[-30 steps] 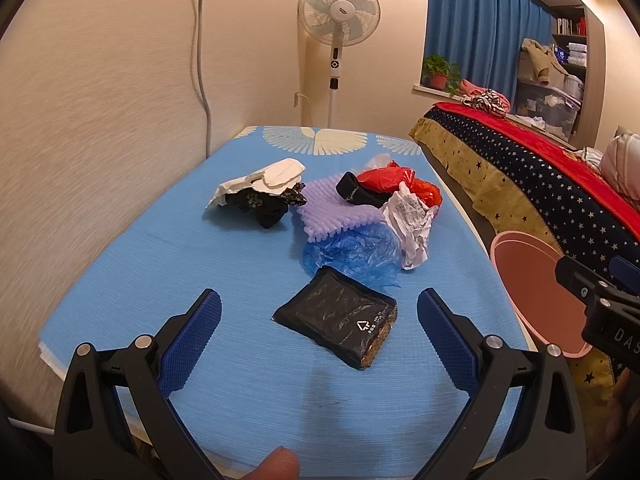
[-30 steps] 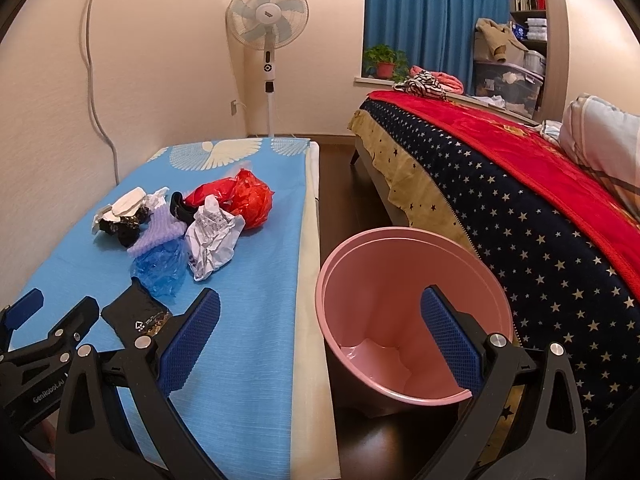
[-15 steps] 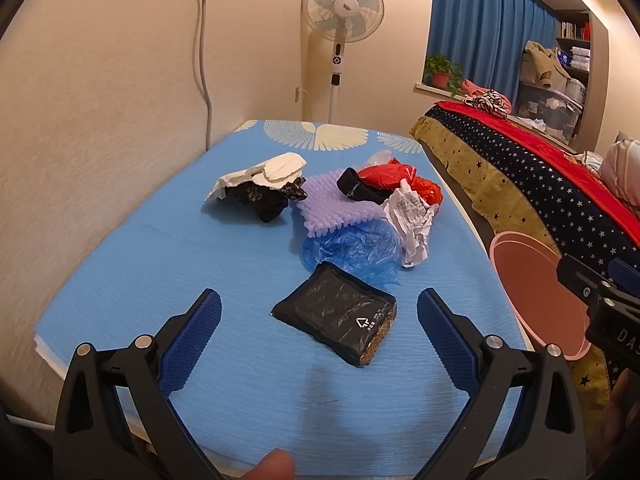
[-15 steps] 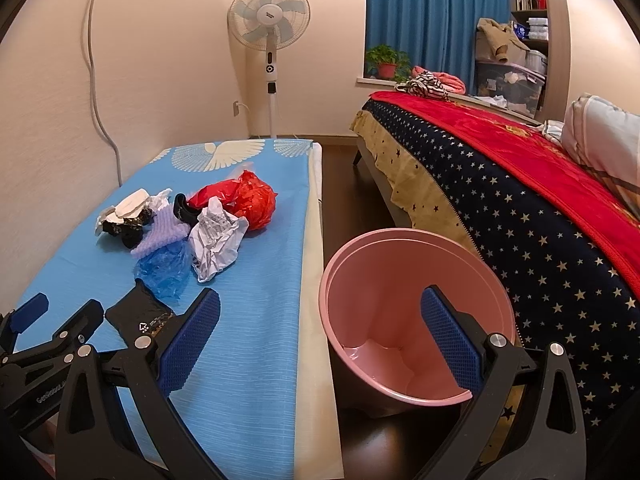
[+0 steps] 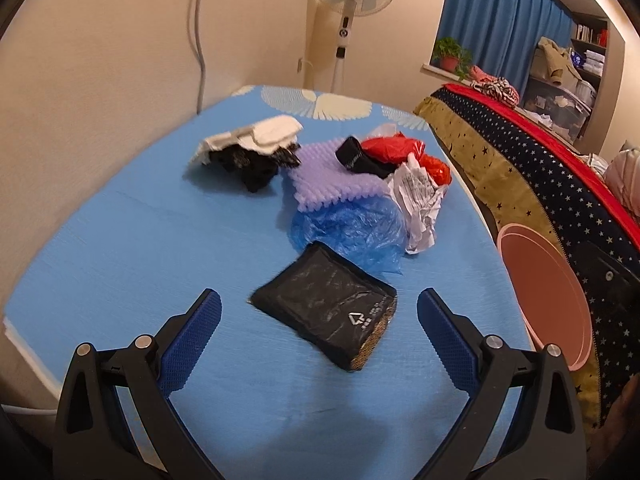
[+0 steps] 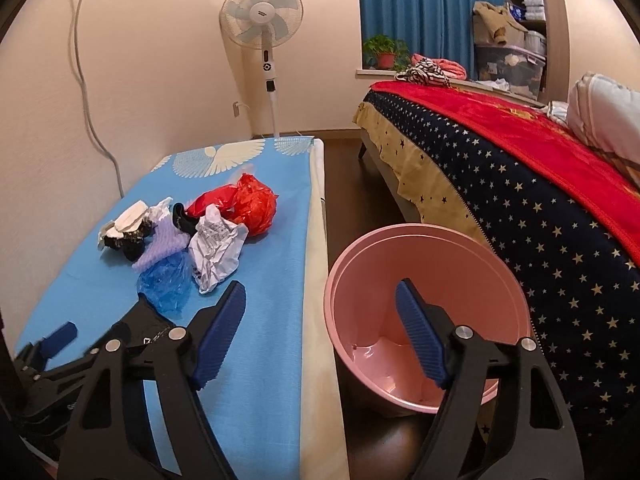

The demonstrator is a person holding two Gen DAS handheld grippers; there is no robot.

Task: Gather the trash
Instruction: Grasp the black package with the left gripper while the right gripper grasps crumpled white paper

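A flat black packet [image 5: 326, 312] lies on the blue table cover [image 5: 120, 248], nearest of the trash. My left gripper [image 5: 318, 300] hangs just above and in front of it, open, with a finger on each side and neither touching it. Behind it sit blue plastic film [image 5: 348, 228], crumpled white paper [image 5: 416, 200], purple foam [image 5: 324, 184], a red bag [image 5: 400, 148] and black-and-white scraps [image 5: 248, 152]. My right gripper [image 6: 320, 292] hovers over the table's right edge by the pink bin [image 6: 428, 264]. Its jaws are closing with nothing between them.
The pink bin stands on the dark floor between the table and a star-patterned bed [image 6: 520, 208]. A standing fan [image 6: 262, 16] is at the far end of the table. A cable [image 6: 86, 92] runs down the left wall.
My left gripper has come forward and down toward the black packet, which now looks larger. The right gripper's jaws have narrowed; the right hand has barely shifted.
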